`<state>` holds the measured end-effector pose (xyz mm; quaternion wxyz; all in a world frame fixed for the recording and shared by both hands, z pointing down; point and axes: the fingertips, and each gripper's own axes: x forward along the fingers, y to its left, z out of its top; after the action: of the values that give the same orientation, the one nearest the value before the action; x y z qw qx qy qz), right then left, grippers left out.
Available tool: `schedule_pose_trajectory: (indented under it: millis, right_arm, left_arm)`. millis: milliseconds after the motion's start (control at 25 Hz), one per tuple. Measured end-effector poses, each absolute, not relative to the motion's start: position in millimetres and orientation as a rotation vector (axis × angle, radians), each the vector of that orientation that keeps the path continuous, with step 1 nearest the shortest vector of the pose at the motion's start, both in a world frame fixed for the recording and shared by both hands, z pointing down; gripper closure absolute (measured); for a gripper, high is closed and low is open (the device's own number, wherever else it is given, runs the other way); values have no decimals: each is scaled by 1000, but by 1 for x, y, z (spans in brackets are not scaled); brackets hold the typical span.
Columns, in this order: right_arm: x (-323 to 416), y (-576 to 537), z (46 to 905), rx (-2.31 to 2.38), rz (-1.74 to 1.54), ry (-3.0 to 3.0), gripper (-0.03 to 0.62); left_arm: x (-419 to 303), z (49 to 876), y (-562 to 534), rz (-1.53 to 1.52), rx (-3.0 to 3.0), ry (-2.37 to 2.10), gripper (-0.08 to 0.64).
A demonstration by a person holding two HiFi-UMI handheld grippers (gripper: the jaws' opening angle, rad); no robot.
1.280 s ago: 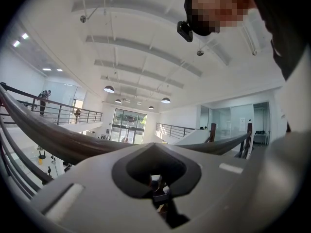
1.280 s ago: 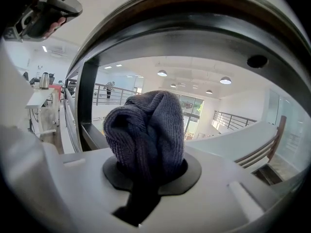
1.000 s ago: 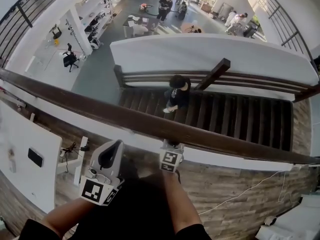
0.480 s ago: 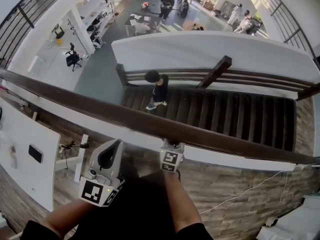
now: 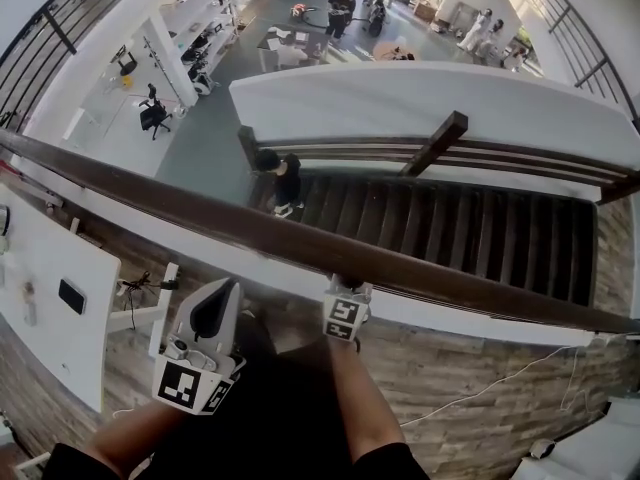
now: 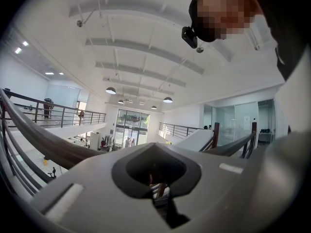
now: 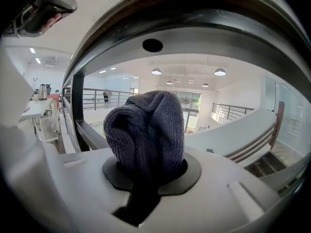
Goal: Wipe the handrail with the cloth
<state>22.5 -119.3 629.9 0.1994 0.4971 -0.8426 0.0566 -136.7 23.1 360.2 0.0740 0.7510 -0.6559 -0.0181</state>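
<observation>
Locating the handrail (image 5: 300, 243) first: how does it lie?

— Dark wood. Its long axis runs across the head view from upper left down to lower right, above the stairwell. Beneath it is the staircase (image 5: 450, 233), with a person (image 5: 280, 180) on the steps near its left end.

— And the right tool (image 5: 345, 290)?

— Held up at the rail's near edge, about midway along, with its marker cube (image 5: 343, 318) facing the camera. In its own view the jaws are clamped on the cloth (image 7: 146, 130), a dark blue-grey knit bunched into a rounded wad. The wad stands up out of the jaws and points toward the underside of the rail, which arches overhead. Whether the wad touches the wood cannot be told.

— The left tool (image 5: 212, 313)?

— Lower and further left, apart from the rail, tips aimed up toward it. Its view shows the jaws together with nothing between them. Beyond them are balcony railings (image 6: 63, 115) and ceiling lamps (image 6: 167, 100).

— Is the cloth anywhere else?

— No, it is all in the right tool.
</observation>
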Motion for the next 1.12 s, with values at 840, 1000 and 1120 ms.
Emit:
schedule_pose_trajectory:
  millis: [840, 1000, 1120]
  right_arm:
    - [82, -123, 634, 1409, 233, -2306, 525]
    - [85, -120, 634, 1375, 226, -2322, 525]
    - [86, -120, 632, 1361, 222, -2333, 525]
  left_arm:
    - [-93, 353, 20, -17, 2262, -1938, 560]
    - [-82, 352, 22, -10, 2253, -1942, 560]
    - [-75, 352, 21, -6, 2234, -1951, 560]
